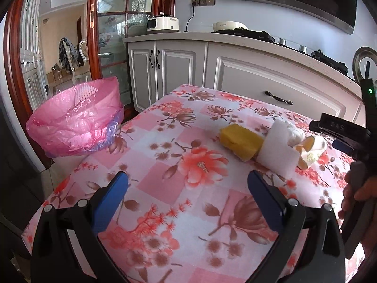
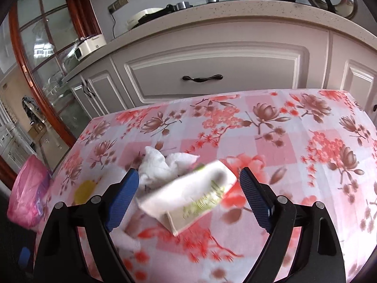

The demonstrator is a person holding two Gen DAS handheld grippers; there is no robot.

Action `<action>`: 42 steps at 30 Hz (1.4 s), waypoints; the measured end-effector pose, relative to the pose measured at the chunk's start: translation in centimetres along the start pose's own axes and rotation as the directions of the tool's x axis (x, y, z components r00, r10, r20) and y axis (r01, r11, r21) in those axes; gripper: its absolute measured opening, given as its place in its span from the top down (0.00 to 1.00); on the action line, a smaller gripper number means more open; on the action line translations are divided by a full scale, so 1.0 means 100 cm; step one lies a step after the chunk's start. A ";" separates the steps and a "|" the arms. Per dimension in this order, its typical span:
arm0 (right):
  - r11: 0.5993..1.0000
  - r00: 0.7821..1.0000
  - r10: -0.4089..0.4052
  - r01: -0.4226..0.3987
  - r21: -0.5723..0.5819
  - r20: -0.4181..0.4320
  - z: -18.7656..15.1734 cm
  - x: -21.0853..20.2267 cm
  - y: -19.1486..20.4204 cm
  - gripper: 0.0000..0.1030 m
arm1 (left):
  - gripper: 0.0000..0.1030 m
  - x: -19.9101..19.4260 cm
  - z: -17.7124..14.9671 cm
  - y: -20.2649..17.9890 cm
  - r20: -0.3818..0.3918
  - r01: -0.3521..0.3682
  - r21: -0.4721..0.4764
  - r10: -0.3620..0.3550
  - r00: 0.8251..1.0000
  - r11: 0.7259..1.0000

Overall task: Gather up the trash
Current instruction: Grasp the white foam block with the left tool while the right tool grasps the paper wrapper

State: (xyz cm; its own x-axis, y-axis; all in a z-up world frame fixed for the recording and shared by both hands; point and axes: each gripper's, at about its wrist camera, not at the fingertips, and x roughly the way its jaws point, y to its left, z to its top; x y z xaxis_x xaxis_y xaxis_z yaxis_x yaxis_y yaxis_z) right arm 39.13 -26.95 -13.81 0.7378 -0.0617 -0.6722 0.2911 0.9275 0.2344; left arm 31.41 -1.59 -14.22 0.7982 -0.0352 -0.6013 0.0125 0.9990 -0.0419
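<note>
On the flowered tablecloth (image 2: 294, 141), a small heap of trash lies toward the right side of the left wrist view: a yellow sponge (image 1: 240, 142), a white foam block (image 1: 278, 152) leaning against it, a crumpled white tissue (image 2: 162, 162) behind, and a flattened paper cup (image 2: 190, 200) with a green print. The right gripper (image 2: 188, 184) stands with its jaws spread wide on either side of the cup; the blue pads do not press on it, and the cup looks blurred, so whether it rests on the cloth is hard to say. The left gripper (image 1: 188, 184) hangs unclenched over bare cloth, nearer than the heap. The pink-lined bin (image 1: 75, 120) stands beside the table's left edge.
</note>
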 end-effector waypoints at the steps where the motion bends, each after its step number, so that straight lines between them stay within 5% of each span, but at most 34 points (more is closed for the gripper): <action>1: 1.000 1.000 -0.007 0.007 -0.009 -0.004 0.000 0.003 0.003 0.20 | 0.05 0.002 0.001 0.002 0.001 -0.004 0.001 0.004 1.000 1.000; 9: 0.992 0.996 -0.058 0.050 -0.119 -0.065 -0.023 0.008 0.003 0.21 | 0.05 0.014 0.003 0.011 -0.008 -0.009 -0.016 0.009 1.000 1.000; 15: 0.992 0.994 -0.046 0.033 -0.123 -0.101 -0.032 0.000 -0.029 0.51 | 0.05 0.019 0.012 -0.010 -0.002 0.020 0.016 -0.020 1.000 1.000; 30: 0.988 0.992 0.073 -0.086 -0.127 -0.103 -0.007 0.009 -0.046 0.44 | 0.05 0.053 0.038 -0.080 -0.029 0.102 0.069 -0.101 0.995 0.992; 31: 0.987 0.992 0.078 -0.091 -0.134 -0.100 -0.007 0.010 -0.047 0.50 | 0.05 0.056 0.039 -0.083 -0.028 0.104 0.073 -0.102 0.994 0.992; 32: 0.986 0.992 0.081 -0.094 -0.140 -0.096 -0.007 0.010 -0.048 0.67 | 0.05 0.059 0.041 -0.088 -0.024 0.106 0.079 -0.105 0.994 0.991; 34: 0.985 0.992 0.084 -0.097 -0.144 -0.093 -0.006 0.009 -0.051 0.78 | 0.05 0.065 0.045 -0.097 -0.021 0.119 0.091 -0.118 0.993 0.989; 40: 0.985 0.990 0.120 -0.128 -0.116 -0.078 -0.007 0.000 -0.066 0.78 | 0.06 0.084 0.051 -0.120 -0.027 0.158 0.117 -0.156 0.987 0.981; 42: 0.985 0.989 0.126 -0.134 -0.110 -0.076 -0.007 -0.003 -0.071 0.78 | 0.19 0.089 0.050 -0.130 -0.039 0.175 0.140 -0.171 0.985 0.975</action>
State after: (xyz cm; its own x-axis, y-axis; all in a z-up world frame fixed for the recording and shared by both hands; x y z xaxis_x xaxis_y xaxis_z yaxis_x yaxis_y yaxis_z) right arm 36.43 -33.22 -15.77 0.7201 0.0844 -0.6887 0.1204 0.9623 0.2438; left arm 41.41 -14.75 -15.02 0.7602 -0.2064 -0.6161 0.2357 0.9712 -0.0346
